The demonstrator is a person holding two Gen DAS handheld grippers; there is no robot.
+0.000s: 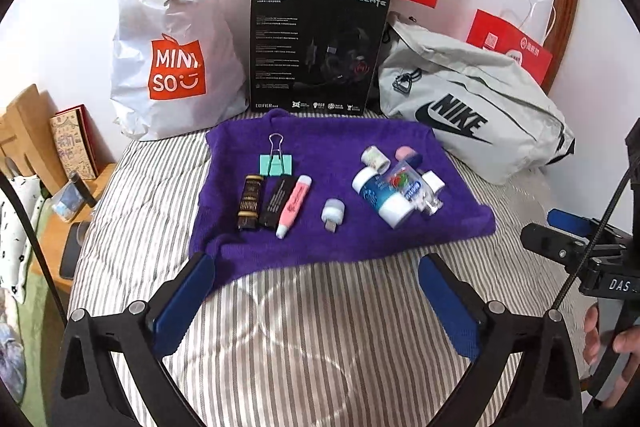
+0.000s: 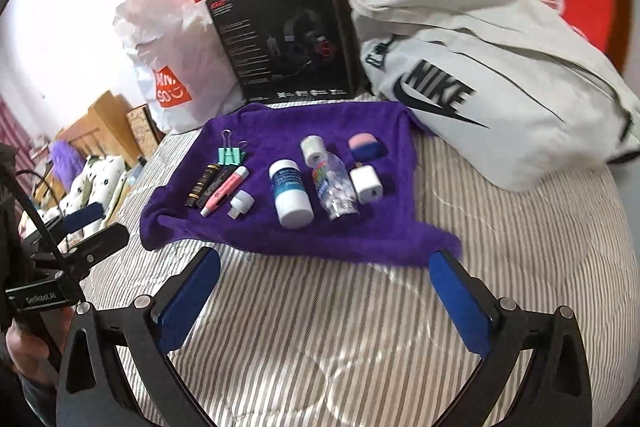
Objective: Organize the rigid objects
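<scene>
Your striped bed carries a purple towel, and behind it stand a white shopping bag, a black headset box and a grey Nike bag. On the towel, at the left, lie a mint binder clip, a dark bar and a pink pen side by side. At the right a white bottle, a clear bottle and a white charger lie close together. Your left hand-held gripper and your right hand-held gripper both stand wide open and hold nothing, above the bed in front of the towel
</scene>
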